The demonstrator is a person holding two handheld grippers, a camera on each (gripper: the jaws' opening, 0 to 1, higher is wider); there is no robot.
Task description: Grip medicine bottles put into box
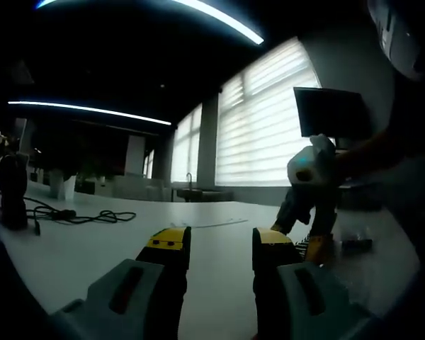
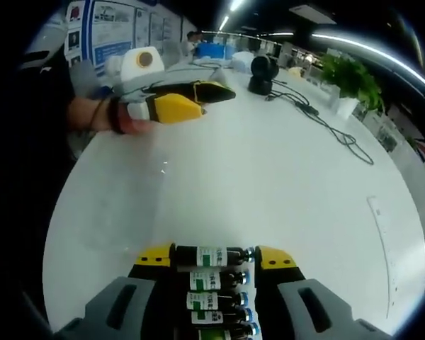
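Right gripper view: right gripper straddling a row of dark medicine bottles lying on the white table, jaws snug on both ends of the front one. Left gripper hovering over the table, jaws parted, nothing held. Black cable off to the side.

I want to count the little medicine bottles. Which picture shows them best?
The right gripper view: the medicine bottles lie in a row between its jaws, labels showing. In the left gripper view, the right gripper is dim and backlit, and the bottles cannot be made out.
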